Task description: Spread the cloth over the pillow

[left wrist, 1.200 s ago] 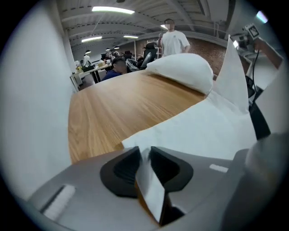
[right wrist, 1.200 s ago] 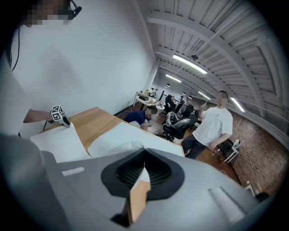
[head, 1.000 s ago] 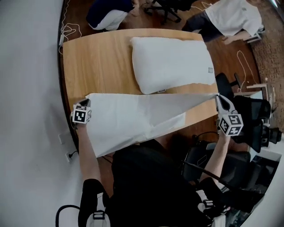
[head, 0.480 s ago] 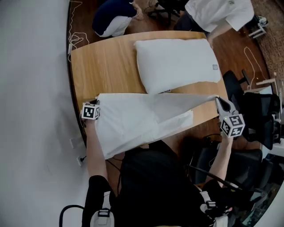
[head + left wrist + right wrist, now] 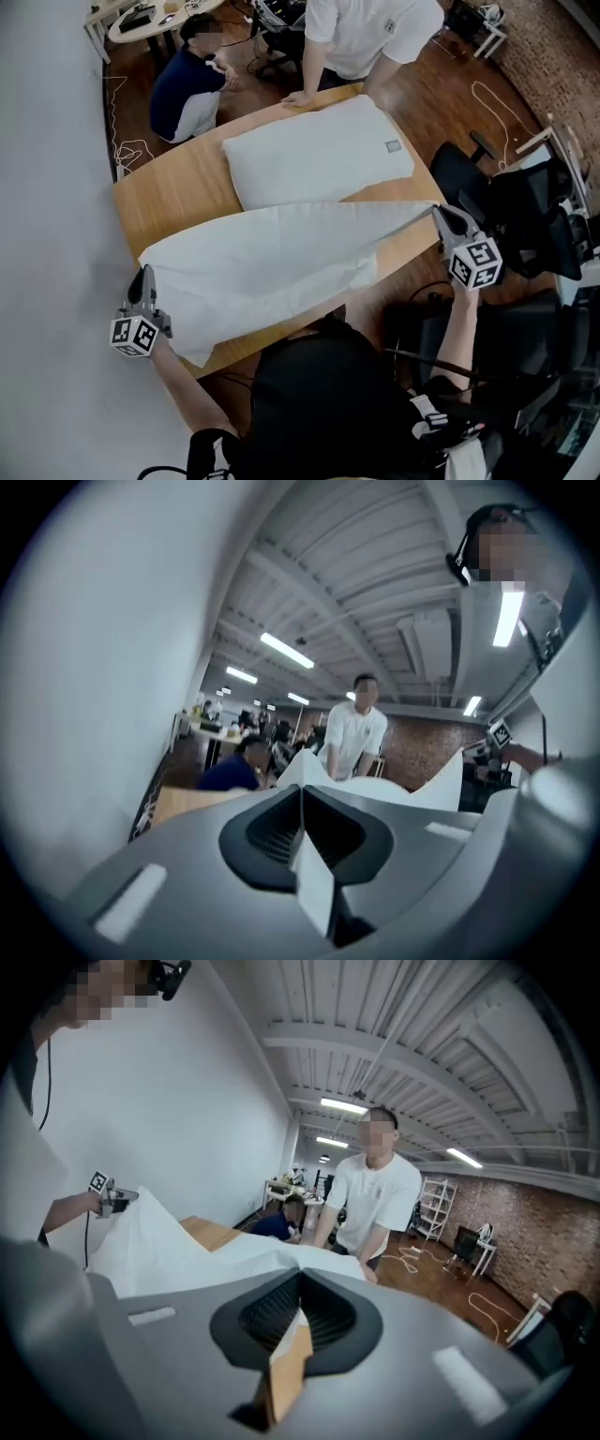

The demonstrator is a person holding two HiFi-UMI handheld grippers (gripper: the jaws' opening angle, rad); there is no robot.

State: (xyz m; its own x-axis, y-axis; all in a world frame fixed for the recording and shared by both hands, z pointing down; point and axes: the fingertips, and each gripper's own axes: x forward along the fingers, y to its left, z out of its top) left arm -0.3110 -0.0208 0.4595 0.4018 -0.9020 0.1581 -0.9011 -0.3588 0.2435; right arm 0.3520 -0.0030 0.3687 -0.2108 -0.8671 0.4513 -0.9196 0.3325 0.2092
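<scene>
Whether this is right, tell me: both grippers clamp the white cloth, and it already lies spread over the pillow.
Half wrong. The left gripper, jaws just closed, and right gripper do clamp the cloth, but the head view shows it stretched between them short of the pillow, which lies uncovered.

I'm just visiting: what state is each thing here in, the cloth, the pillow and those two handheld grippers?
Cloth: held up, stretched from left gripper to right gripper, not yet over the pillow.
Pillow: lying flat on the table, uncovered.
Left gripper: jaws have just been closing, shut on a cloth corner.
Right gripper: shut on the opposite cloth corner.
</scene>
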